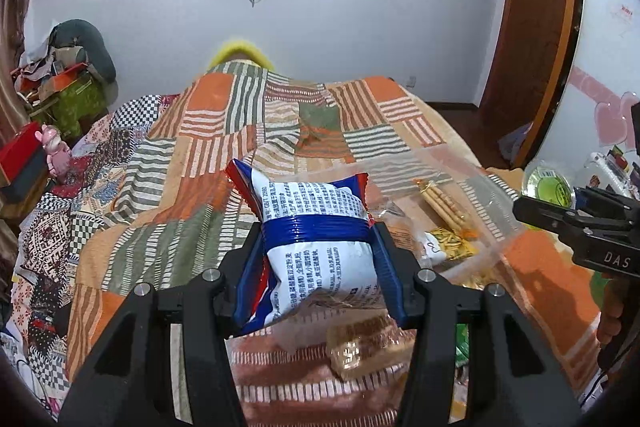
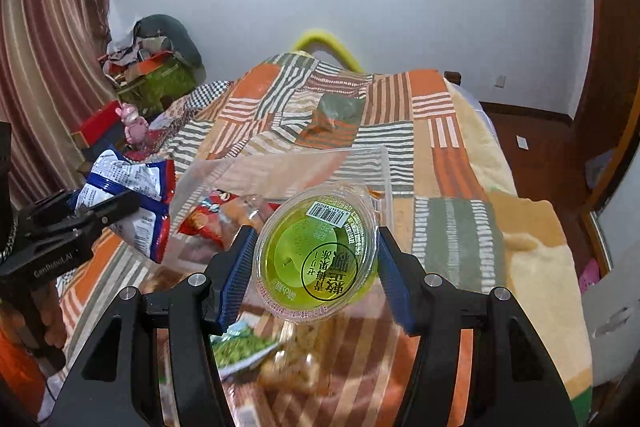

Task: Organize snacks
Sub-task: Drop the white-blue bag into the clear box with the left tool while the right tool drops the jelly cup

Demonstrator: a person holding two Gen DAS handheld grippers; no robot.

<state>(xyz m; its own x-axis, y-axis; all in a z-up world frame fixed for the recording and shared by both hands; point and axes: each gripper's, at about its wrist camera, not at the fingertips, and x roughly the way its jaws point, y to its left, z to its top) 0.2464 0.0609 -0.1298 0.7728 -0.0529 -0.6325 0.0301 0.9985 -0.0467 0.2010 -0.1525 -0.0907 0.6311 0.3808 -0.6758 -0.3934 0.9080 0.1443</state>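
Blue-padded fingers of my left gripper (image 1: 316, 247) clamp the white-and-blue foil snack packet (image 1: 316, 227); my right gripper (image 2: 316, 251) clamps the green jelly cup (image 2: 316, 251). The clear plastic bin (image 2: 280, 167) on the bed lies just ahead, nearer my right.

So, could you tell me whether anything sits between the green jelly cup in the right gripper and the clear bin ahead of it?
Nothing visible does. The jelly cup, held in the right gripper, hangs over the near edge of the clear bin, whose top is open. Snack packets already lie inside, but space remains.
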